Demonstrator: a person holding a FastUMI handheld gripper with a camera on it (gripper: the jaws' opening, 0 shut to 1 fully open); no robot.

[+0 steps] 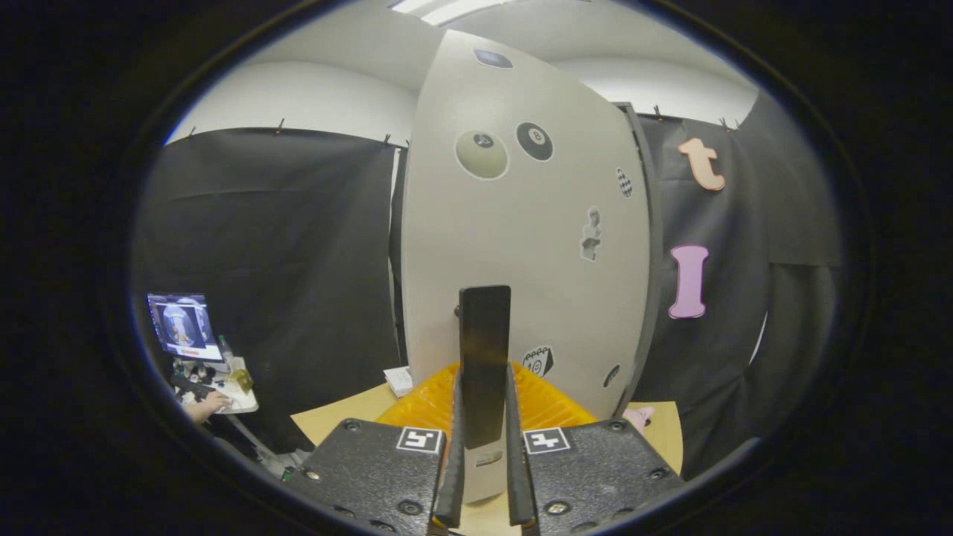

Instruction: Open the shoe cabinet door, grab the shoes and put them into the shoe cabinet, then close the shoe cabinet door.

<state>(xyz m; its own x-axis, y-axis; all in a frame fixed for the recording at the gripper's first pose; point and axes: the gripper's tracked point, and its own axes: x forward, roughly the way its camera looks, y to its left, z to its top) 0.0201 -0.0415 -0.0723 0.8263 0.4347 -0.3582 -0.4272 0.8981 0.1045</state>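
Gripper (484, 476): fingers clamped on dark flat vertical bar handle (485, 357) of pale grey sticker-covered shoe cabinet door (521, 246). Door: rigid panel, likely light, hinged; hold at handle mid-length. Orange ribbed shoe (547, 402) on tan table (335, 420), just beyond fingers.

Off to my left I see a lit monitor (182, 325) above a small cluttered desk (242, 402), with a hand (205, 407) resting there. A small white box (399, 380) sits on the tan tabletop (339, 418). Overhead, a ceiling light (439, 7) glows.
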